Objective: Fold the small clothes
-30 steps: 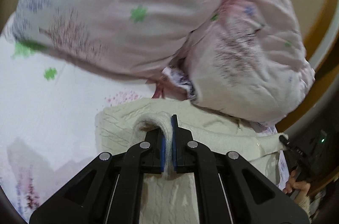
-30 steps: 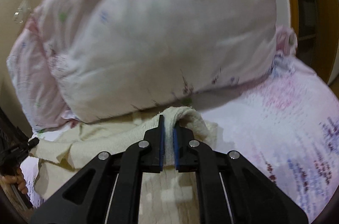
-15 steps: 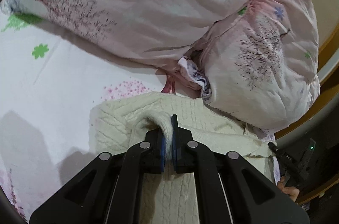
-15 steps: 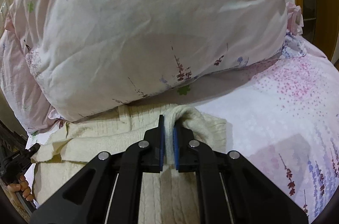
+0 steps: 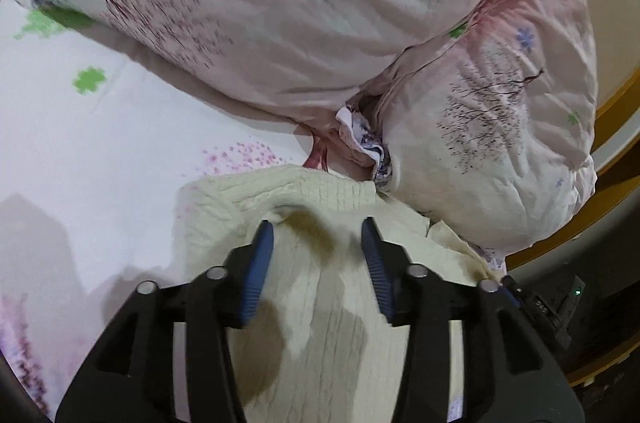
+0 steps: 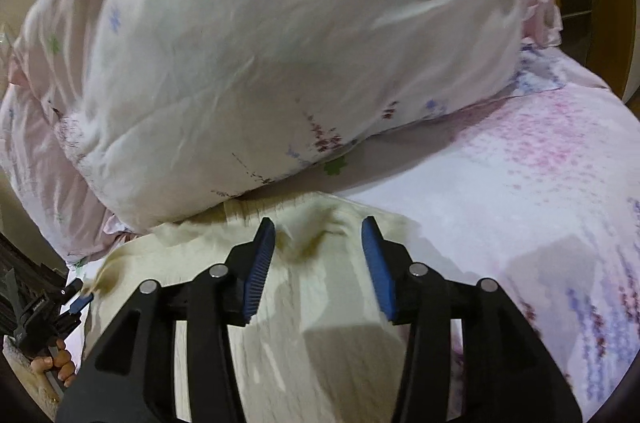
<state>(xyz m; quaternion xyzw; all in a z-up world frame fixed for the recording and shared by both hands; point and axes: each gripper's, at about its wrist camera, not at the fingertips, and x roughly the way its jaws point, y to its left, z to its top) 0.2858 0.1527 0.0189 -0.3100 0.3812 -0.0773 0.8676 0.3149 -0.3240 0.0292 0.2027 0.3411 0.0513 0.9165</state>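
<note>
Bedsheet (image 5: 80, 151), pillows (image 5: 280, 3) crowding sweater (image 5: 320, 303)

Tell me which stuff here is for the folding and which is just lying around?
For the folding: cream knitted sweater, left claw and right claw, both opening with the sweater lying loose between them.
Just lying around: floral quilt, bedsheet.

Cream cable-knit sweater (image 5: 320, 303), floral pink bedding (image 5: 100, 143)

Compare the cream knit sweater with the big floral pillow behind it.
The cream knit sweater lies low and flat on the sheet; the floral pillow bulges high behind it. The sweater is plain and ribbed; the pillow is smooth cloth printed with green clovers and trees. Both are soft and pale and rest on the bed.
</note>
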